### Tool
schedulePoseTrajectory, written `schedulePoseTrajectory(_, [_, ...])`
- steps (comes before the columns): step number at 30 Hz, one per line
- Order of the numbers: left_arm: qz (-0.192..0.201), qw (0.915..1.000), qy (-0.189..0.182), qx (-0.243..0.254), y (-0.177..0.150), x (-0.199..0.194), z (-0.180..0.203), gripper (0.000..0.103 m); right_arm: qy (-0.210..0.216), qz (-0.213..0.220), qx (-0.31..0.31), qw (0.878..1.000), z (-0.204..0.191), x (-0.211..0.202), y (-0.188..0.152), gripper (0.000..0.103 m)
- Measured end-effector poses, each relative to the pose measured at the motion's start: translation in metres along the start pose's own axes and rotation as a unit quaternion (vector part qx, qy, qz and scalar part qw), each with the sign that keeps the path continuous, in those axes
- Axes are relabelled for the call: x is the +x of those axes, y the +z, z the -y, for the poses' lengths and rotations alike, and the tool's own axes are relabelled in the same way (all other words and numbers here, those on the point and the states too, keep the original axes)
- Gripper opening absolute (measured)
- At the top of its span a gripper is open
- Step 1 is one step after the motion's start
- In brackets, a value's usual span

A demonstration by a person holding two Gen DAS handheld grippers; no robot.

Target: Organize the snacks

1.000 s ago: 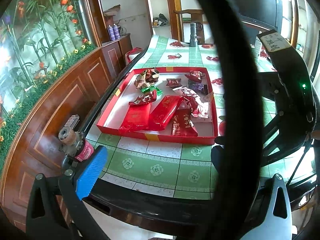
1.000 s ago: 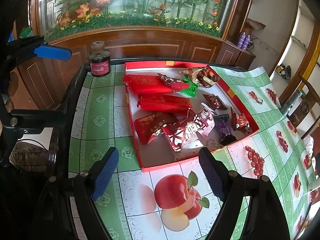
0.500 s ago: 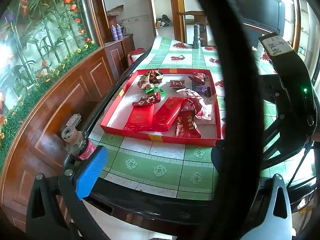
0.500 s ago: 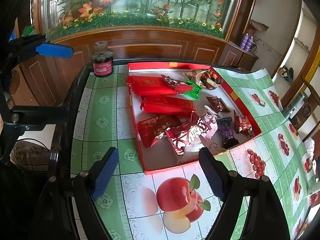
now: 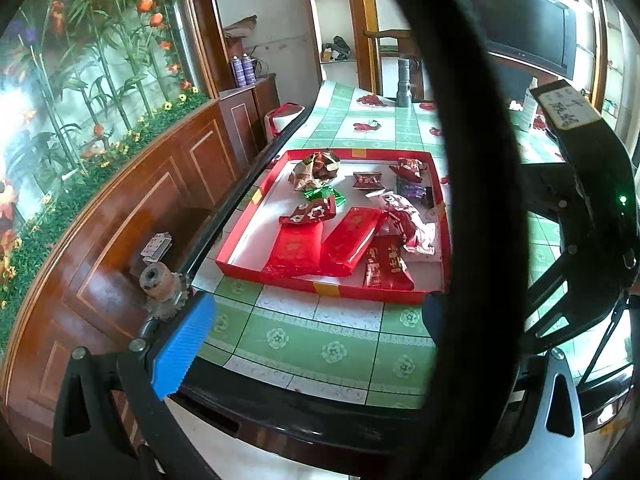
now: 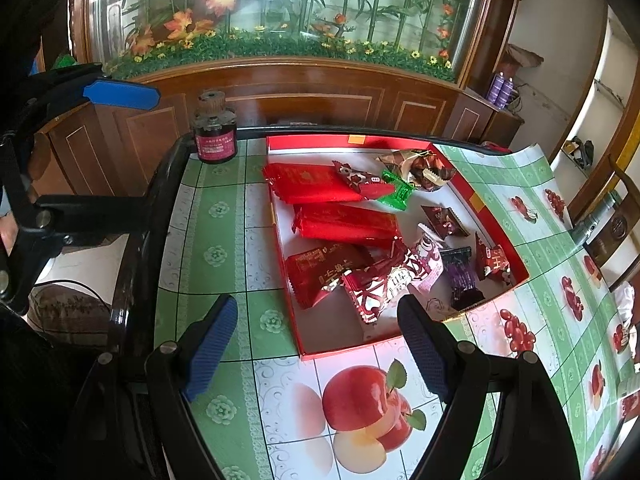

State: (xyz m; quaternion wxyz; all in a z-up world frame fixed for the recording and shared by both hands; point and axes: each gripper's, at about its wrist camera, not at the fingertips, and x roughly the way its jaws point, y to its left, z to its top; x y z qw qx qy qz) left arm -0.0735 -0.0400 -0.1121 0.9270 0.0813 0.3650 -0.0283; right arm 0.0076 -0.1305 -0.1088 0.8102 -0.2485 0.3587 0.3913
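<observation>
Green counter [image 6: 208, 240] holds a red tray [image 6: 502, 254] full of snacks [image 6: 344, 222], and the right gripper [image 6: 316, 340] hangs near it with fingers spread wide and empty, like the left gripper [image 5: 360, 360].

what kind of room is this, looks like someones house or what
Most likely a home living or dining room: a table under a fruit-print tablecloth holding a red snack tray, a wood-panelled planter wall of artificial flowers, and a flat-screen TV.
</observation>
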Motion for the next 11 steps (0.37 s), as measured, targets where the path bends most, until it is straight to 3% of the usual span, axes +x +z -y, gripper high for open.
schedulePoseTrajectory(11, [0.011,0.9999,0.012,0.006,0.0024,-0.0022,0.0036,0.103,0.005,0.011,0.009,1.000,-0.0009,-0.0051,-0.0015,0.082])
